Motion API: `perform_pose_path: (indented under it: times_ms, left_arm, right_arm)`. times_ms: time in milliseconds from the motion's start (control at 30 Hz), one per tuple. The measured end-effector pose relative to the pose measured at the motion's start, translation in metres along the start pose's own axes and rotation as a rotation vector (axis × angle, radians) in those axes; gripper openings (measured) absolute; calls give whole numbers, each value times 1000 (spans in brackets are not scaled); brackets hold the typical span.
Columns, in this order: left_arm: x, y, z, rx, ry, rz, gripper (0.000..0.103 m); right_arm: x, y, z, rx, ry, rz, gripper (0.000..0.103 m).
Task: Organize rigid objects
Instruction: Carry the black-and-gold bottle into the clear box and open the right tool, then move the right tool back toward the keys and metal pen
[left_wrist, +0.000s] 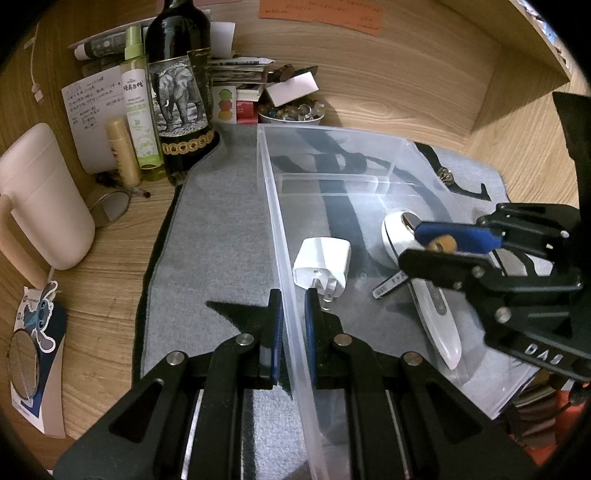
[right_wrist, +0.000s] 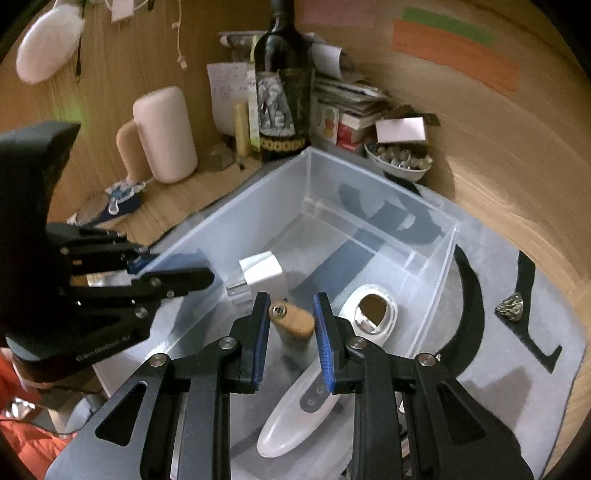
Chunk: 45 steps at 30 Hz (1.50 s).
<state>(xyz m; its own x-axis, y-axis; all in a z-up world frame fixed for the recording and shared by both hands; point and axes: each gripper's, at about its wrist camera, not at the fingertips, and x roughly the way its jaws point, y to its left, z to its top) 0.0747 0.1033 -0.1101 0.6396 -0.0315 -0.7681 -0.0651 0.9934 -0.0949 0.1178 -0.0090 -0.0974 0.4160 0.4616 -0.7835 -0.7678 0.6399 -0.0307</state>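
A clear plastic bin (left_wrist: 332, 147) (right_wrist: 369, 192) sits on a grey mat. Inside lie a white charger plug (left_wrist: 323, 264) (right_wrist: 262, 275) and a long white handheld device (left_wrist: 439, 314) (right_wrist: 306, 402). My left gripper (left_wrist: 293, 314) is shut on the bin's left wall, one finger on each side. My right gripper (right_wrist: 290, 321) hangs over the bin with a small tan wooden piece (right_wrist: 291, 319) between its pads; a gap shows on the left side. In the left wrist view it (left_wrist: 439, 243) comes in from the right with that piece.
A dark wine bottle (left_wrist: 181, 92) (right_wrist: 282, 92), a green spray bottle (left_wrist: 138, 107), a pink mug (left_wrist: 40, 195) (right_wrist: 166, 133), papers and a bowl of beads (left_wrist: 291, 110) (right_wrist: 400, 160) crowd the back. A small metal ornament (right_wrist: 511, 308) lies on the mat at right.
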Motion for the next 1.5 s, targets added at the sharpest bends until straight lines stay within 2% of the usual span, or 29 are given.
perform_pose_path:
  times_ms: [300,467,733,1067,1267,1500]
  left_arm:
    - [0,0,0,1,1,1,10]
    - [0,0,0,1,0,1,10]
    - [0,-1,0,2,1,5,10]
    - [0,1,0,-1,2,2,10]
    - [0,3,-1,-1,3,6,10]
    - [1,3,-1,-3,4,14,10]
  right_arm:
    - [-3,3,3,-4,8,11,23]
    - [-20,1,3,-10,-41,-6,42]
    - [-51,-13,4,25,-120,-41,46]
    - [-90,-47,-10,114,-194,-136,49]
    - [-96,-77,-31,189,-171,-202,50]
    - [-70,-105,-73,304,-46,-197,50]
